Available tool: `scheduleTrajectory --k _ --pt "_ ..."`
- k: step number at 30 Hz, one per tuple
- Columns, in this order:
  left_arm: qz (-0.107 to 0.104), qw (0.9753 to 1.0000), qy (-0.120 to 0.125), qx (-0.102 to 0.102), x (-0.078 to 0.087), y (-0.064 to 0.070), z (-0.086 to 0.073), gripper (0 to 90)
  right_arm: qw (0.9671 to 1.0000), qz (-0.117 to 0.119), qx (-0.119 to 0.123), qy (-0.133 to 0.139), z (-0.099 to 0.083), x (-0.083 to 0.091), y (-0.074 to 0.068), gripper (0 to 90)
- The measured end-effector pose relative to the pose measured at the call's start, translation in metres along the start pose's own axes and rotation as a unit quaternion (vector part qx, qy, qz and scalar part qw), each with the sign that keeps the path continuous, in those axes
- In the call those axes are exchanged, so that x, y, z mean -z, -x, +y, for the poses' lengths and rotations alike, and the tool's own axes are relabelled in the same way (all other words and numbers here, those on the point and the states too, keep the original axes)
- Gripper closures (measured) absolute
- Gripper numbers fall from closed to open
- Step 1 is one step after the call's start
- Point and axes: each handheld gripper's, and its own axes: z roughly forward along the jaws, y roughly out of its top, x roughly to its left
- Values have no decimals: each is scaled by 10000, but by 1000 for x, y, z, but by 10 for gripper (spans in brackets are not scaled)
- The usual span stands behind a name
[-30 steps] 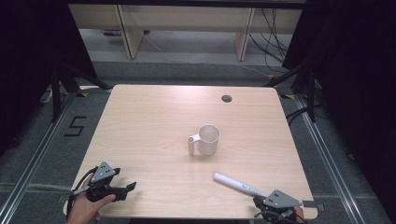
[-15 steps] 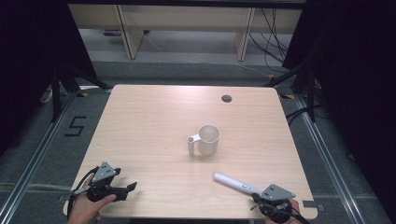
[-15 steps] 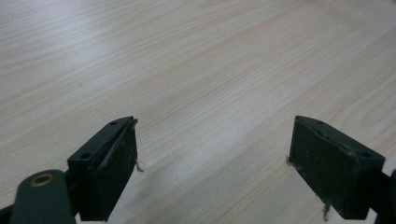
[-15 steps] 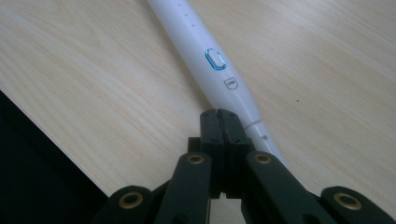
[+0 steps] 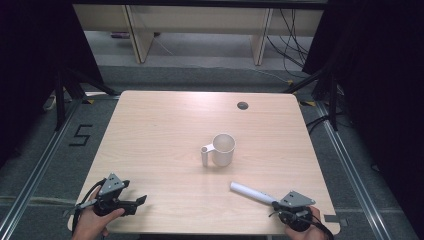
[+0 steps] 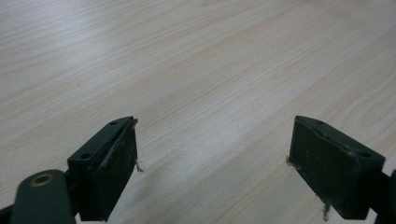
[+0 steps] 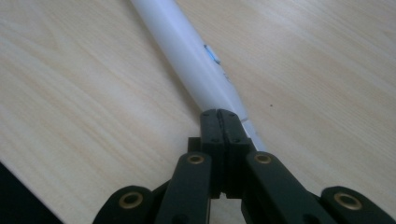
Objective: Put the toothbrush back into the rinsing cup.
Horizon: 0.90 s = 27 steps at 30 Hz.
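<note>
High view: a white tube-shaped pen (image 5: 251,192) lies on the wooden table (image 5: 165,130) near the front right corner, slanting from the right claw (image 5: 274,204) up toward a white mug (image 5: 220,150) that stands upright near the middle, well apart from it. A small dark hole (image 5: 242,105) sits near the far edge.

The pen looks like smooth, stiff plastic, light and probably slippery, so it would likely roll or swivel if pinched too near its tip. It has a small blue mark (image 7: 212,53) partway along its body. A hold nearer the middle would likely balance it better; a grip at the narrow end leaves the long body free to droop or twist.

In the right gripper view, the right claw (image 7: 223,122) has its jaws pressed together, with no gap to be seen between them, right at the thin near end of the pen (image 7: 196,60). The end passes under or between the jaw tips, so it appears pinched, though the exact contact is hidden.

The left claw (image 5: 141,200) rests low at the front left of the table, in the person's hand (image 5: 92,222). In the left gripper view its jaws stand spread wide, with only bare wood between them, holding nothing.
</note>
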Motion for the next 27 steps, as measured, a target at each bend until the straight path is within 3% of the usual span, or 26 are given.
scheduleTrajectory --k 4,6,8,16,17,21,22,25,26,27 --pt "-39 10000 -40 -31 1 -1 0 149 10000 -43 -51 -60 3 -3 4 900" --pt "-39 9999 88 114 0 1 0 149 9999 -58 -37 -93 4 -5 7 900" --pt "-30 9999 87 129 0 2 0 149 9998 -113 -69 -117 5 -7 8 900" --pt "-28 9999 89 128 0 2 0 149 9996 -266 32 -129 9 -13 21 900" --pt "-13 10000 10 37 1 0 0 149 9994 -312 3 -144 11 -14 23 900" --pt "-30 9998 105 140 0 2 -1 149 9993 -368 95 -52 14 -17 28 900" --pt "-4 10000 -32 -3 2 -1 0 149 9993 -343 -15 -118 15 -18 27 900" --pt "-19 10000 -18 3 2 0 -1 149 9991 -391 35 -140 18 -22 29 900" --pt "-34 9998 120 148 0 2 -1 149 9990 -423 101 -77 20 -23 31 900" --pt "-35 9998 113 131 0 2 -1 149 9992 -382 -4 -118 21 -23 31 900"
